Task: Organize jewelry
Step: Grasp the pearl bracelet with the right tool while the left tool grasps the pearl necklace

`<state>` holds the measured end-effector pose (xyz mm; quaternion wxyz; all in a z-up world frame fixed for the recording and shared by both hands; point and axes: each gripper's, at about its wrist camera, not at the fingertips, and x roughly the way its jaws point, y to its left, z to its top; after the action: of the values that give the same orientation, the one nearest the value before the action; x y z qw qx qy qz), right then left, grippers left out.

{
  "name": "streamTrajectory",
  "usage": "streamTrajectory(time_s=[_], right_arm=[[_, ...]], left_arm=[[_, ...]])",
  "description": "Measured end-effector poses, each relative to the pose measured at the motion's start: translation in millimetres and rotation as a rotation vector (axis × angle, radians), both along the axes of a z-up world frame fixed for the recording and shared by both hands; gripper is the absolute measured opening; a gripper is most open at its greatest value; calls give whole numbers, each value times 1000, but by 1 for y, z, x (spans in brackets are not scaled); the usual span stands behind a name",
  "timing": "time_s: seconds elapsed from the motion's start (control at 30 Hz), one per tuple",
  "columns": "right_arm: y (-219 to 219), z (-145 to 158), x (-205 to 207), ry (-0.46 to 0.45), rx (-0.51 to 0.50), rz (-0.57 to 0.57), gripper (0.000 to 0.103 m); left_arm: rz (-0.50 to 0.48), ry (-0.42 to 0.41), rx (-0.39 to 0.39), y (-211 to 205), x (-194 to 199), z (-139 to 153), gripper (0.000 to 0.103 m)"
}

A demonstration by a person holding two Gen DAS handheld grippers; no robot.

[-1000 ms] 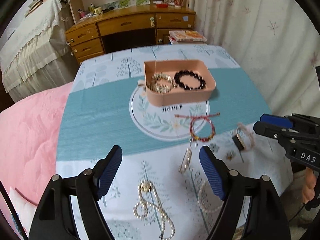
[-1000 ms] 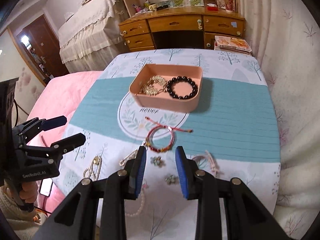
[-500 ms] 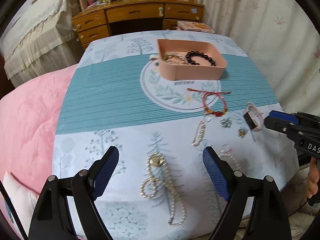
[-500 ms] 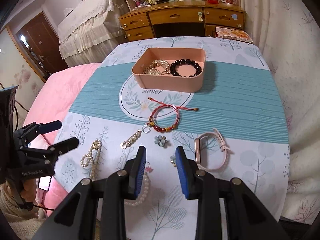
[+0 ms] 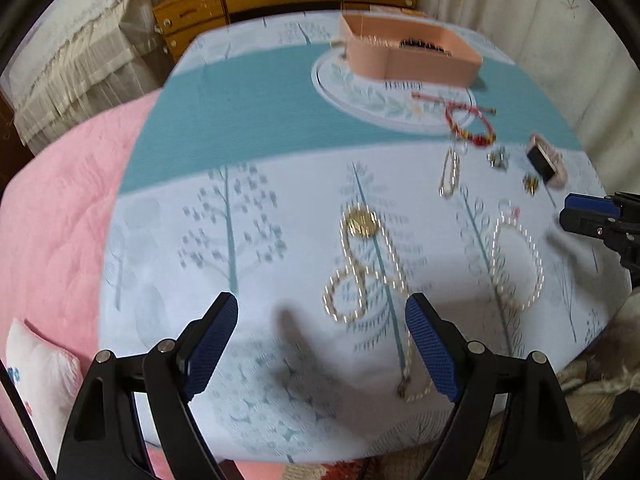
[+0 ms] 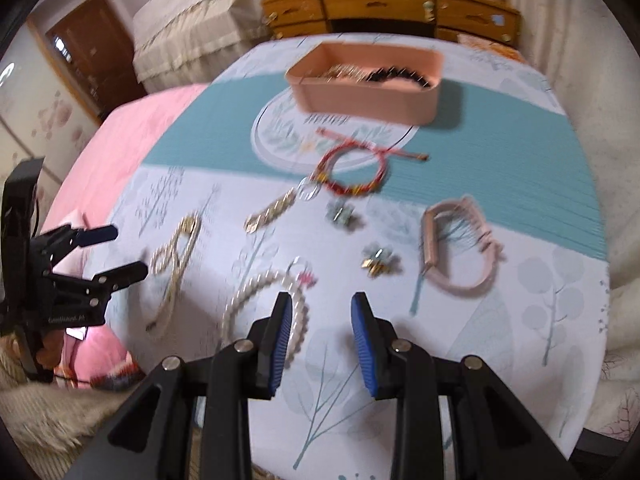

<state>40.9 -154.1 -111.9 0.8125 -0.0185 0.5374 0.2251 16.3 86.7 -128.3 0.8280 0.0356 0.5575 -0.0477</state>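
Observation:
A pink tray (image 5: 412, 60) (image 6: 366, 88) at the far side of the table holds a gold chain and a black bead bracelet. Loose on the cloth lie a pearl necklace with a gold pendant (image 5: 362, 264) (image 6: 176, 256), a pearl bracelet (image 5: 518, 260) (image 6: 264, 300), a gold clip (image 5: 450, 172) (image 6: 272, 214), a red bracelet (image 5: 470, 126) (image 6: 352, 170), two small brooches (image 6: 380, 262) and a pink watch (image 5: 546, 162) (image 6: 458, 248). My left gripper (image 5: 322, 346) is open, low over the necklace's near end. My right gripper (image 6: 320, 336) is open, low beside the pearl bracelet.
The table (image 5: 248, 128) has a blue and white cloth. A pink quilted bed (image 5: 60, 200) lies to its left. A wooden desk with drawers (image 6: 392, 8) stands behind, and white curtains (image 5: 560, 20) hang on the right.
Both grippers have moved back toward the near edge and dropped lower over the cloth. The jewelry has not moved. The views are blurred by motion.

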Motion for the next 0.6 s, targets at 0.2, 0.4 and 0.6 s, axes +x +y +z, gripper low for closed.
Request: streamTrajectory(time_s=[0.2,0.4,0.6], right_arm=[[12,-10,-4,15,-39,56,31],[37,-18,-12,-35,-164,143,31],[47,-26,-16,-61,-232,168,28]], left_arm=[[6,43,-20,1,-3,-15,82],[16,45,-40,5,0,-15,76],[7,76,-53,4,9,-21,60]])
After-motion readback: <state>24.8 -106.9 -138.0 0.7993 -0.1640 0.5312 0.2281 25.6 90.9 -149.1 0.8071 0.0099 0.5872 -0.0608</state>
